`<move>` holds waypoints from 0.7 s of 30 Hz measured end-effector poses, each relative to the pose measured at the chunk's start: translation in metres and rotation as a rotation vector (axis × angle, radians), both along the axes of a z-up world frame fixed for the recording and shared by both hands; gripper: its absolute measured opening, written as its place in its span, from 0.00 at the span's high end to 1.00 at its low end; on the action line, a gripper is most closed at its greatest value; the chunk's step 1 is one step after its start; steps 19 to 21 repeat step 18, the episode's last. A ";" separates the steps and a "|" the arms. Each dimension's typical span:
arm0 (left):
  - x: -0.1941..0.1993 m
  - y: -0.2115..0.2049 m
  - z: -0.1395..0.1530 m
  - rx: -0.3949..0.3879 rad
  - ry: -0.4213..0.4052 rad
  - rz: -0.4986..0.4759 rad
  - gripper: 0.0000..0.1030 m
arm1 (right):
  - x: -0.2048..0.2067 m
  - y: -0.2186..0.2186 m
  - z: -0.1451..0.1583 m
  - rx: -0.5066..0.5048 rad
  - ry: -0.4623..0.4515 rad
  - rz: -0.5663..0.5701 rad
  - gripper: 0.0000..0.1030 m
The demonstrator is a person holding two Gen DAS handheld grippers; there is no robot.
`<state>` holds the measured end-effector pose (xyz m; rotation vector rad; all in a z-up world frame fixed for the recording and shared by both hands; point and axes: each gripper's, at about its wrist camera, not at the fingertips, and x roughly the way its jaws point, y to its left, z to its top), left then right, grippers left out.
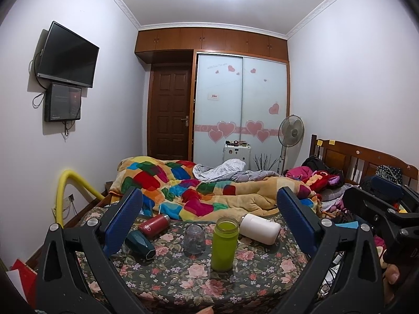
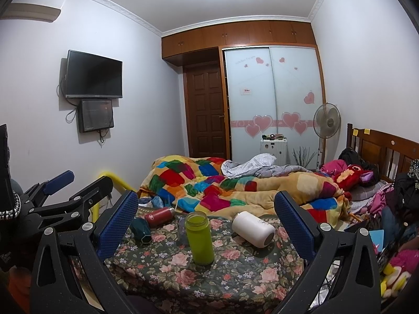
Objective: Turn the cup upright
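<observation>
Clearly the job has barely begun — several cups on the floral cloth [image 1: 183, 282] need righting, and neither tool holds anything. From the surface's left edge: a dark teal cup [image 1: 140, 243] lies on its side, with a red bottle [image 1: 154, 222] also on its side just behind it, toward the far left corner. Near the middle a clear glass cup [image 1: 194, 237] seems to stand mouth-down, though its transparency makes that hard to confirm. Just right of it the green cup [image 1: 224, 243] stands upright, open mouth up. Toward the far right corner a white cup [image 1: 259, 228] lies on its side.

The left gripper [image 1: 209, 222] is spread wide and empty, hovering at the near edge with the cluster between its fingers. The right gripper [image 2: 207, 222] is likewise released and empty, held back from the white cup. Which cup goes next I cannot tell.

Beyond the cloth — a bed heaped with a patchwork quilt [image 1: 188, 191], a wall-mounted television [image 1: 66, 55] on the left, a dark door [image 1: 170, 112], a heart-decorated wardrobe [image 1: 241, 99], and a standing fan [image 1: 290, 128] on the right.
</observation>
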<state>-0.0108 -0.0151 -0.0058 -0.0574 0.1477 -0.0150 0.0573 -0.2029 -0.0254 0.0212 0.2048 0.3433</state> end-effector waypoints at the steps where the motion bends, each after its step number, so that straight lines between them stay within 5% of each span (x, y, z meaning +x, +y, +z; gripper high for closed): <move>1: 0.000 0.000 0.000 -0.001 0.000 0.000 0.00 | 0.000 0.000 0.000 0.001 0.000 0.000 0.00; 21: 0.010 0.011 -0.008 -0.018 0.024 0.007 0.00 | 0.007 0.011 -0.007 -0.009 0.024 -0.012 0.00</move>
